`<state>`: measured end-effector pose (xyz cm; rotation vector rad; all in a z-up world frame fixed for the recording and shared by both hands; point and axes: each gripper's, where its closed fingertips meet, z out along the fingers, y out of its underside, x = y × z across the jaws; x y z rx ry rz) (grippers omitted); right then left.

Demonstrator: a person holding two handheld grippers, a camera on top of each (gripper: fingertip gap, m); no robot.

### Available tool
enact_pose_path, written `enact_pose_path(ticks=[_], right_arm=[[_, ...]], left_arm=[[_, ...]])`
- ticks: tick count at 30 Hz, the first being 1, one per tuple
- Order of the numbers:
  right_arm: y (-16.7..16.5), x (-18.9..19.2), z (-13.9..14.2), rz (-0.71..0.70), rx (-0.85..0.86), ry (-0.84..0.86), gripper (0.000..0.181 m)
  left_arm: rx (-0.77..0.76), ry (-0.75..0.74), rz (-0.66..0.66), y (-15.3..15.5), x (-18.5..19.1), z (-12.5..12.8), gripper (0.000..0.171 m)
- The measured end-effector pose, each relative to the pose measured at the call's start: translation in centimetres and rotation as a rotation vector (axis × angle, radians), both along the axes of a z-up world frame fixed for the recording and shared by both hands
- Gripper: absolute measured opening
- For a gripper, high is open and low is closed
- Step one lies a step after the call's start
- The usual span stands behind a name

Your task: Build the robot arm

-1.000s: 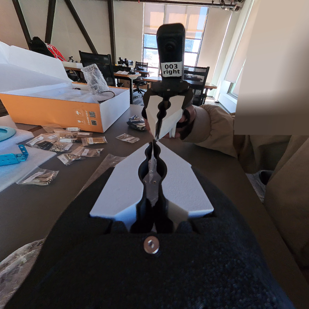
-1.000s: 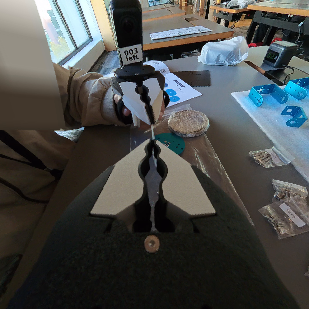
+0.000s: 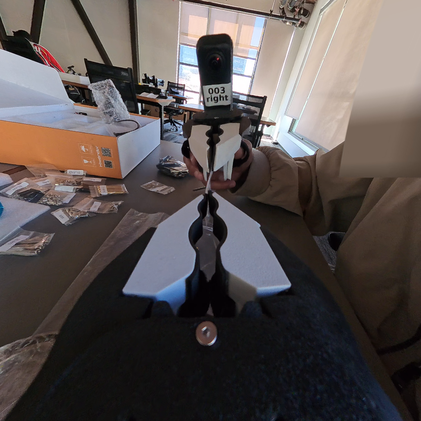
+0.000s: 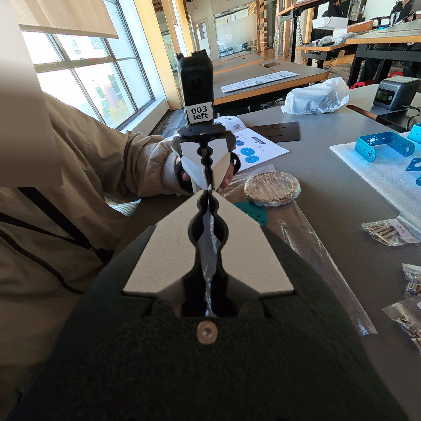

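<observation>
1. Both claws are facing off, tip to tip: the left claw and the right claw are each pinching the same clear plastic bag above the tabletop.
2. Pulling too hard is risking a tear or a slip.
3. At ten o'clock, the orange box is holding bubble wrap; small bags of screws are lying nearby.

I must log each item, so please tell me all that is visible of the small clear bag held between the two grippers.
The bag is small, thin, clear plastic, crumpled. It hangs above the table, pinched edge-on between the shut jaws of the left gripper and the right gripper, tip to tip. Its contents cannot be told.
</observation>
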<state>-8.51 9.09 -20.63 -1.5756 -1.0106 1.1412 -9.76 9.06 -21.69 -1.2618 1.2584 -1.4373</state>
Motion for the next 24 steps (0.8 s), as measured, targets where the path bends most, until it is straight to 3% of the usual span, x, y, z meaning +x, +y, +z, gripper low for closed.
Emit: enact_pose_path(ticks=[7, 9, 24], right_arm=[[-0.2, -1.3, -1.0, 0.0, 0.03, -0.012, 0.008], [-0.2, -1.5, -1.2, -0.01, 0.05, -0.021, 0.0], [-0.5, -1.8, -1.4, -0.002, 0.074, -0.041, 0.0]], left_arm=[[0.018, 0.007, -0.02, -0.6, 0.1, -0.3, 0.0], [0.019, 0.01, -0.019, -0.7, 0.1, -0.3, 0.0], [0.044, 0.02, -0.013, -0.7, 0.1, -0.6, 0.0]])
